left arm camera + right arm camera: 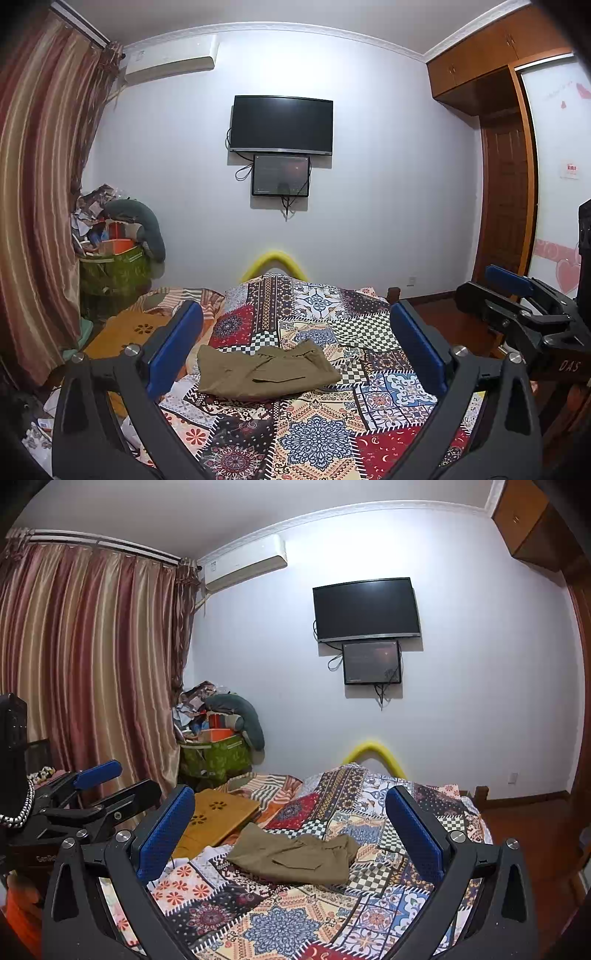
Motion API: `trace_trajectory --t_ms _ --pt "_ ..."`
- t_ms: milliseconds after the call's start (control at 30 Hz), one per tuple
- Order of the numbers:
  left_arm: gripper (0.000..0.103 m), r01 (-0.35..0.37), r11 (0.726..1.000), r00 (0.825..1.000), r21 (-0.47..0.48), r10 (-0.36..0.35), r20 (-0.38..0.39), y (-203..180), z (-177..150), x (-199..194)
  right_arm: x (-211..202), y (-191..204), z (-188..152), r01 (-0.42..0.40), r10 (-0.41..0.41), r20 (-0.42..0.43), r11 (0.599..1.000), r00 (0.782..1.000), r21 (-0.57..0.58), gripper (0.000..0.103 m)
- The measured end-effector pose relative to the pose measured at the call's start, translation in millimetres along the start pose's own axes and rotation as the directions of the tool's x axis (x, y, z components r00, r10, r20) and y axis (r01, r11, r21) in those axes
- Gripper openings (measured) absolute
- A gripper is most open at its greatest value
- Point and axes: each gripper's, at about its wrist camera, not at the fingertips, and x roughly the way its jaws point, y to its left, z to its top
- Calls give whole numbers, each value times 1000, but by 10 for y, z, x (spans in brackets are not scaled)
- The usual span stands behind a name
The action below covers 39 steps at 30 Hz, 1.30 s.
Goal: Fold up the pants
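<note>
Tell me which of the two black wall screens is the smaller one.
The smaller black rectangular screen hangs directly beneath the wide black television, with cables dangling from it; the television above is clearly wider.

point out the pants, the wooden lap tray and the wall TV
pants (266,373), left wrist view, middle of the folded khaki cloth.
wooden lap tray (218,812), right wrist view, top near the flower cutouts.
wall TV (281,123), left wrist view, centre of the dark screen.

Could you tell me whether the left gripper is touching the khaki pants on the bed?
Apart: in the left wrist view the left gripper hangs open above the pants.
</note>
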Motion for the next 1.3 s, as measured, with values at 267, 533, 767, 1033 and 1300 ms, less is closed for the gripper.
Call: trace_trajectory --t_ms 267,533,767,1033,1300 --pt "102 0 1000 1000 -5 0 2 -11 4 5 1 12 -6 4 -4 -2 1000 1000 -1 103" --pt "102 2 1000 1000 1 -2 -1 -56 19 1 -7 3 -16 6 -6 -1 1000 1000 2 103" --pt "102 16 1000 1000 -13 -17 -12 -31 23 14 -8 -1 -13 6 -6 0 1000 1000 2 103" --pt "102 21 1000 1000 -16 -22 -12 -19 30 21 -11 -3 -13 8 -8 -2 1000 1000 3 103" --pt "102 31 999 999 -23 -32 -16 -8 32 6 -8 -16 -11 8 -8 -5 1000 1000 6 103"
